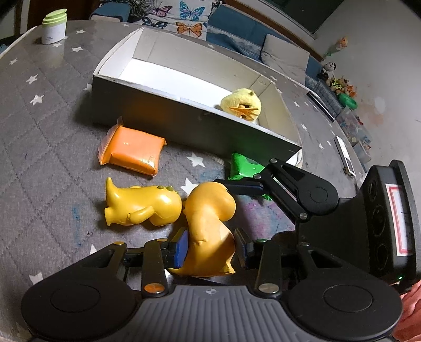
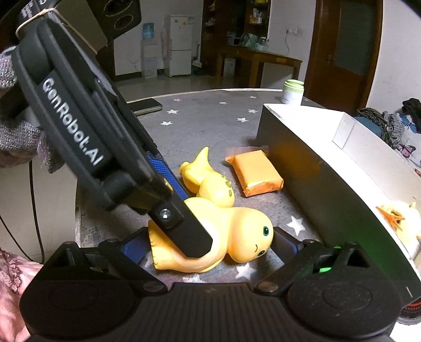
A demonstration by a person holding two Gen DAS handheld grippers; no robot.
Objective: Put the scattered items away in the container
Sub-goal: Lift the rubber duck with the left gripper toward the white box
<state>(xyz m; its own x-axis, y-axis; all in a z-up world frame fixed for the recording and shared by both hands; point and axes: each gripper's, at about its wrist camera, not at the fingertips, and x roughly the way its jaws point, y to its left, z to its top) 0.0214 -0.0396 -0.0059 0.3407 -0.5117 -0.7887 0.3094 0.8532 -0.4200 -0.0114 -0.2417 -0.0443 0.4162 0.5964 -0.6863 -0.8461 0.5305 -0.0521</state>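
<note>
Two yellow dinosaur toys lie on the grey star-patterned table. My left gripper (image 1: 211, 250) has its blue pads on both sides of the nearer dinosaur (image 1: 210, 229), touching its body. That toy shows in the right wrist view (image 2: 236, 234) between my right gripper's (image 2: 208, 246) wide-open fingers, with the left gripper (image 2: 184, 223) across it. The second dinosaur (image 1: 142, 205) (image 2: 208, 179) lies beside it. An orange packet (image 1: 133, 151) (image 2: 256, 172) and a green packet (image 1: 244, 168) lie by the white box (image 1: 184, 113) (image 2: 329, 168), which holds a yellow plush (image 1: 242, 104) (image 2: 400, 215).
A white jar with a green lid (image 1: 54, 26) (image 2: 292, 90) stands at the table's far corner. A dark phone (image 2: 146, 105) lies at the table's far edge. A sofa with butterfly cushions (image 1: 179, 18) is behind the table.
</note>
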